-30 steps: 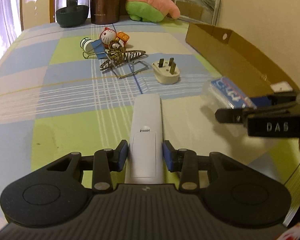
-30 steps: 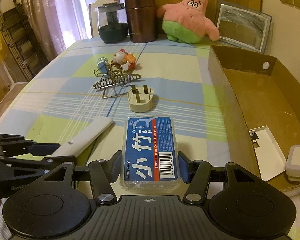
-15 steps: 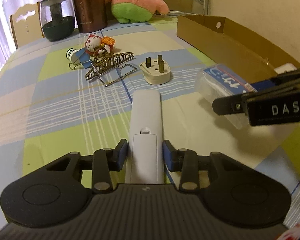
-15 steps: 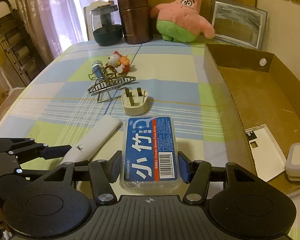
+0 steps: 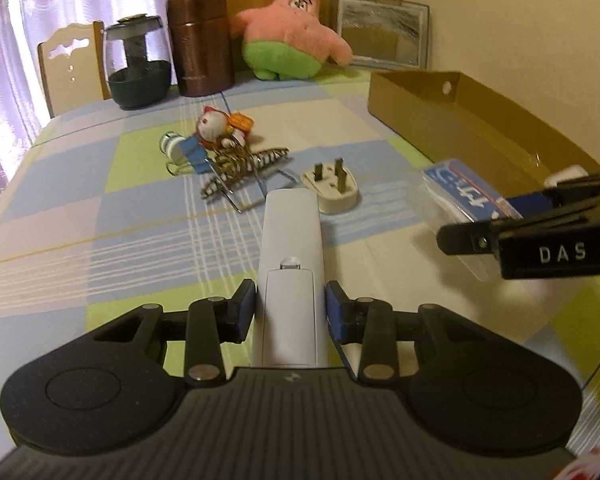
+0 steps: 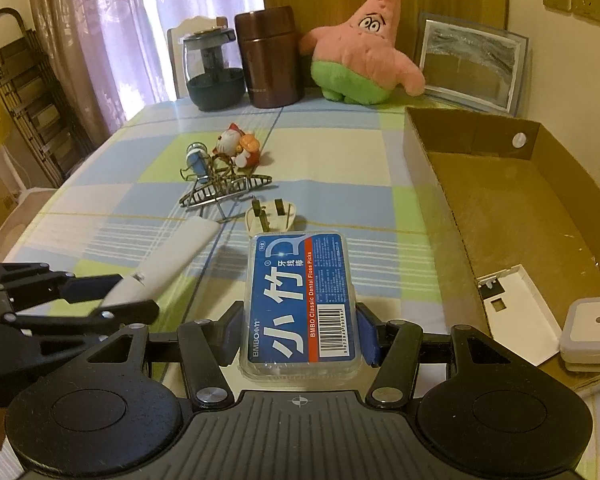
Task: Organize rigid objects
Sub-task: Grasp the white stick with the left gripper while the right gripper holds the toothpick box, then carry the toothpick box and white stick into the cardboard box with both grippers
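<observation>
My left gripper [image 5: 290, 312] is shut on a white remote control [image 5: 292, 264], which points away from me and hangs above the checked tablecloth. My right gripper [image 6: 298, 330] is shut on a clear box of dental floss picks [image 6: 300, 300] with a blue label, also lifted. In the right wrist view the left gripper [image 6: 112, 298] and the remote control [image 6: 168, 264] show at lower left. The floss box [image 5: 464, 196] and the right gripper [image 5: 508, 236] appear at the right of the left wrist view. The open cardboard box [image 6: 512, 200] lies to the right.
On the cloth lie a white plug adapter [image 5: 334, 190], a wire rack [image 5: 244, 172], a blue binder clip [image 5: 194, 154] and a small cat figure [image 5: 216, 128]. The cardboard box holds a white panel [image 6: 512, 308] and a white square device [image 6: 592, 328]. A plush star [image 6: 364, 52], brown canister [image 6: 270, 58] and dark jar [image 6: 214, 70] stand at the back.
The left gripper has lifted the remote and tipped its view upward, so more of the far table shows. The right gripper has risen slightly, still holding the floss box.
</observation>
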{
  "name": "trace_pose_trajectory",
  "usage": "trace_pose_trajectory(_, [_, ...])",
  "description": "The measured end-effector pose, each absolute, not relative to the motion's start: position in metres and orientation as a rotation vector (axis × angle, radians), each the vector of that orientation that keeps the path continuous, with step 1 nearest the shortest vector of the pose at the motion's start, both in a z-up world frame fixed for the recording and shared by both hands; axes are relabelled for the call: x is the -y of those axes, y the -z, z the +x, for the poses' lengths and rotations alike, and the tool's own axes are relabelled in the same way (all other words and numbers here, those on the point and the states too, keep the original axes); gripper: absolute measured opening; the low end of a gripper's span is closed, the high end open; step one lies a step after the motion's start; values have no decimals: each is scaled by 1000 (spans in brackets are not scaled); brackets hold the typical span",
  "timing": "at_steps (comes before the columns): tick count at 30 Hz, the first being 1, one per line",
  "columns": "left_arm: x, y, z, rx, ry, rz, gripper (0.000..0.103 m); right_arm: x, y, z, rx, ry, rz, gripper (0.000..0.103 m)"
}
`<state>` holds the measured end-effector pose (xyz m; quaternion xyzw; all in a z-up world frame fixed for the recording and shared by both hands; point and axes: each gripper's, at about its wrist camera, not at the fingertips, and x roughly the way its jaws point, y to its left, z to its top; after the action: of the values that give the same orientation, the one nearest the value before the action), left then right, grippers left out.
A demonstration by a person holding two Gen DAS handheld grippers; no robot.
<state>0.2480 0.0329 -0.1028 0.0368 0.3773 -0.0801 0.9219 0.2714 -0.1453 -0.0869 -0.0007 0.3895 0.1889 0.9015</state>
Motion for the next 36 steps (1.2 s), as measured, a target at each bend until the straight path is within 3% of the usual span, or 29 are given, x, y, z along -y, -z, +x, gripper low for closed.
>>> trace_pose_trajectory(12, [-10, 73, 254, -761, 189, 54, 32, 172, 53, 277, -779, -370, 53, 53])
trace_pose_trajectory(22, [58, 36, 282, -712, 290, 11, 32, 245, 11, 301, -698, -256, 25, 53])
trace_pose_trajectory(36, [155, 44, 338, -746, 398, -33, 32, 341, 31, 339, -753, -133, 31, 54])
